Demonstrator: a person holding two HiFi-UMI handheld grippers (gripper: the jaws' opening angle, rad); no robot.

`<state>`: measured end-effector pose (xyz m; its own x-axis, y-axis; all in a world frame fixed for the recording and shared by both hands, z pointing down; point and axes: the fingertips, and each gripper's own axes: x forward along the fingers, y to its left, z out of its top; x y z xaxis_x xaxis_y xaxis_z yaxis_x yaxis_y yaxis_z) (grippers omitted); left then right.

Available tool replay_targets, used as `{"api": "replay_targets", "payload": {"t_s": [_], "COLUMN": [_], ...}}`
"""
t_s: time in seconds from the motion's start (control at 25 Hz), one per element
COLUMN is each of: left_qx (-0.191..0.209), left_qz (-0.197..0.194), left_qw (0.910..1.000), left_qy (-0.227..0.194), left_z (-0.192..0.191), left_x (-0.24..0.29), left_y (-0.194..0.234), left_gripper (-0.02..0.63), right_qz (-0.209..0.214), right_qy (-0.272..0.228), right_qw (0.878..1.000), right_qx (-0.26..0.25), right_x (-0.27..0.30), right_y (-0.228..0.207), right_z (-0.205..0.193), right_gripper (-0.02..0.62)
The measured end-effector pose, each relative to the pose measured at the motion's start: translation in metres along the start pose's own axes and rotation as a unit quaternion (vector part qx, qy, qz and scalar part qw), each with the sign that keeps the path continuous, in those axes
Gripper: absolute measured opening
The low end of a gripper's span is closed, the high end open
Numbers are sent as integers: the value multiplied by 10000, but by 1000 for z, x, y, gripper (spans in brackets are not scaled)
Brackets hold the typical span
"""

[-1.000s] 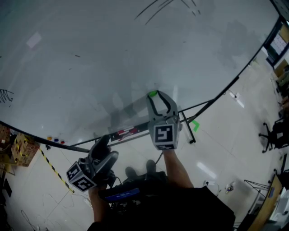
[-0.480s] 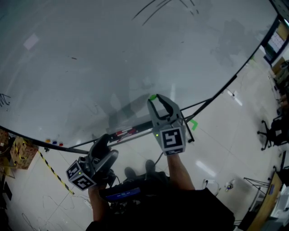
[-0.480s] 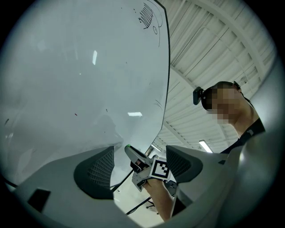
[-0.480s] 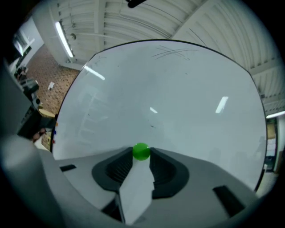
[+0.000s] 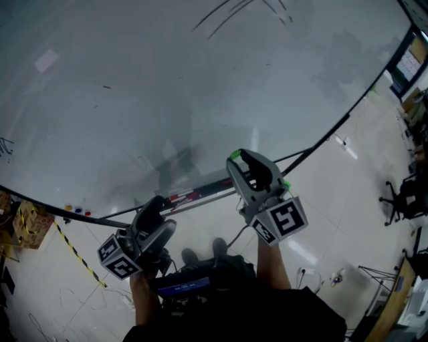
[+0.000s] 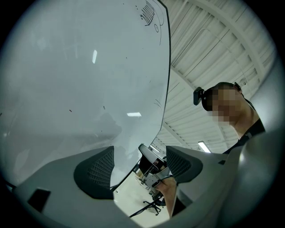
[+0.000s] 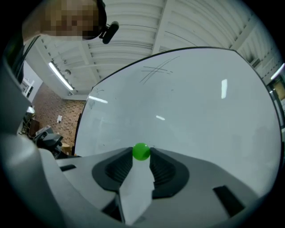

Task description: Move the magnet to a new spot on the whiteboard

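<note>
A small green magnet [image 5: 235, 155] [image 7: 141, 151] sits pinched between the tips of my right gripper [image 5: 239, 158] [image 7: 141, 156]. Those jaws have just been closing, and their pads now press on the magnet from both sides. The gripper holds it in front of the lower part of the whiteboard [image 5: 167, 80] [image 7: 191, 107]; I cannot tell whether the magnet touches the board. A pale wedge shows between the jaws behind the magnet. My left gripper [image 5: 160, 214] [image 6: 140, 167] hangs lower left, near the board's bottom edge, open with nothing between its pads.
A pen tray [image 5: 194, 195] with markers runs along the board's bottom edge. Small coloured dots [image 5: 79, 209] sit at the lower left of the board, pen scribbles [image 5: 241, 10] at the top. Below are the board's stand leg [image 5: 275, 189], yellow-black floor tape [image 5: 80, 254] and an office chair [image 5: 401, 200].
My right gripper has moved right and down in the head view with the green magnet and rolled, so its marker cube now sits to the lower right. The left gripper has stayed put.
</note>
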<state>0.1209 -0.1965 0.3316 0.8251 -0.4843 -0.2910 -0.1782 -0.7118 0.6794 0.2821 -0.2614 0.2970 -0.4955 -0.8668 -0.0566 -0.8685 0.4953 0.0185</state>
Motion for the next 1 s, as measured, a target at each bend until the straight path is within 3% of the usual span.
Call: {"api": "replay_targets", "payload": {"t_s": [0.56, 0.76, 1.0], "left_qx": [219, 166, 450], "left_qz": [371, 890, 1415], "left_qw": [9985, 9939, 9828], "left_qy": [-337, -631, -1098], "left_z": [-2, -5, -4], "left_x": [-5, -17, -58], "left_y": [-7, -9, -13], "left_gripper": [359, 359, 359], "right_qz": [822, 1297, 1919], "right_qy": [-37, 52, 123], "right_qw": [9965, 9912, 9806], "right_qx": [175, 260, 370], "right_x": [7, 17, 35], "right_y": [20, 32, 62], "right_z": [-1, -11, -27], "right_gripper": [149, 149, 149]}}
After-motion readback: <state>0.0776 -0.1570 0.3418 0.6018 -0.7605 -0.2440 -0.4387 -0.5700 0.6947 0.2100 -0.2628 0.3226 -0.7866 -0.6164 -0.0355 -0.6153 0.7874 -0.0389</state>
